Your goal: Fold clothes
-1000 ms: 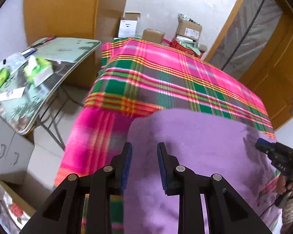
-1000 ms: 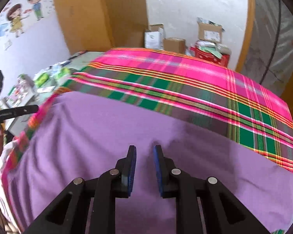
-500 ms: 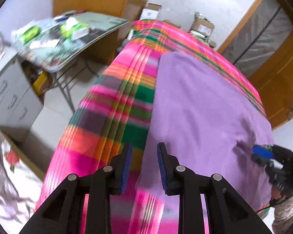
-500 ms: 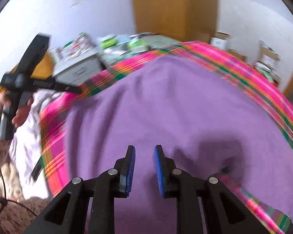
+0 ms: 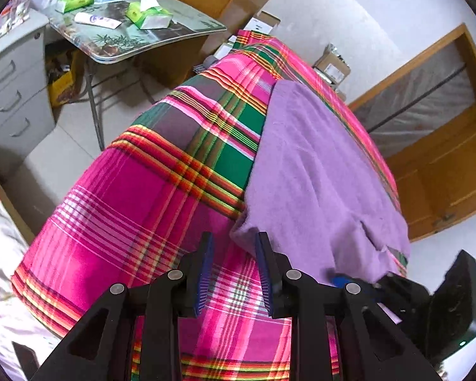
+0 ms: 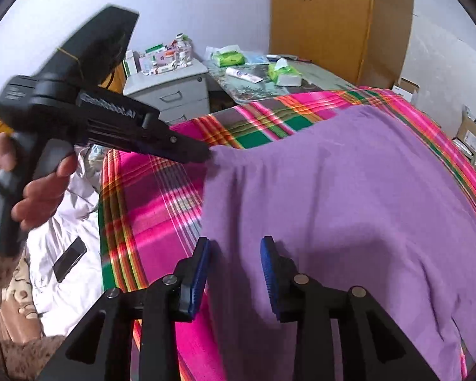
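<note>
My left gripper [image 5: 233,266] part-spread at the near corner of the purple knit garment [image 5: 317,171], pinching nothing, my right gripper [image 6: 234,265] just widened, empty over its near edge, both angled down over the pink-and-green plaid cloth [image 5: 136,197].

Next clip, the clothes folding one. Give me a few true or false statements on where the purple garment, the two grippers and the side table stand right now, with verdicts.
1. The purple garment lies spread on a pink and green plaid blanket. True.
2. The left gripper has its tips at the garment's near corner. True.
3. The right gripper is clamped shut on a white sock. False: its jaws are open, have just been opening, and hover above the purple fabric.
4. The garment is already folded into a small square. False: it lies spread wide.
5. Green tissue packs sit on the side table. True.
</note>
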The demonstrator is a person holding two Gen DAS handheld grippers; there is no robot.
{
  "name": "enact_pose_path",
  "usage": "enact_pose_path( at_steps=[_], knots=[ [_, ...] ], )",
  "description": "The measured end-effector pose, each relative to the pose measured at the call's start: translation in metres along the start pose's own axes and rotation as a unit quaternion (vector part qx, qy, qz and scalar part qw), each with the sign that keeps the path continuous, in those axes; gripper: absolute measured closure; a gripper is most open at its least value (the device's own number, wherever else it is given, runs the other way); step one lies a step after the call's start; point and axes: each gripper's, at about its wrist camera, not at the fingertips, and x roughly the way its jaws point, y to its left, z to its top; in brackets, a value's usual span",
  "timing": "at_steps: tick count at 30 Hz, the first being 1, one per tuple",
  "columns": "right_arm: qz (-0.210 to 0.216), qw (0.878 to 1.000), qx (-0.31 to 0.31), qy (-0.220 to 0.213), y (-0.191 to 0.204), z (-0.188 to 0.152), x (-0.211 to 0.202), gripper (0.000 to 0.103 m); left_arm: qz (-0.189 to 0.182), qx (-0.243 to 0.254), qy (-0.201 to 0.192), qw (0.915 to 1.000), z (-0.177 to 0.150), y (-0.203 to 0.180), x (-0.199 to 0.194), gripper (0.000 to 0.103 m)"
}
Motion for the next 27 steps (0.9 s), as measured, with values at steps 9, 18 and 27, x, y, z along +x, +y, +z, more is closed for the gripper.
enact_pose_path(
  at_steps=[9, 18, 27],
  knots=[
    [0.01, 0.996, 0.075, -0.038, -0.013, 0.005, -0.003, 0.1, -0.054, -0.048, -0.017, 0.9972, 0.003, 0.018, 0.001, 0.075],
    [0.058, 0.959, 0.255, -0.112, -0.082, -0.011, -0.028, 0.1, -0.081, -0.055, -0.017, 0.995, 0.011, 0.015, 0.013, 0.069],
    [0.077, 0.946, 0.288, -0.123, -0.094, -0.022, -0.022, 0.1, -0.101, -0.068, -0.01, 0.9925, 0.038, 0.005, 0.04, 0.069]
  ],
)
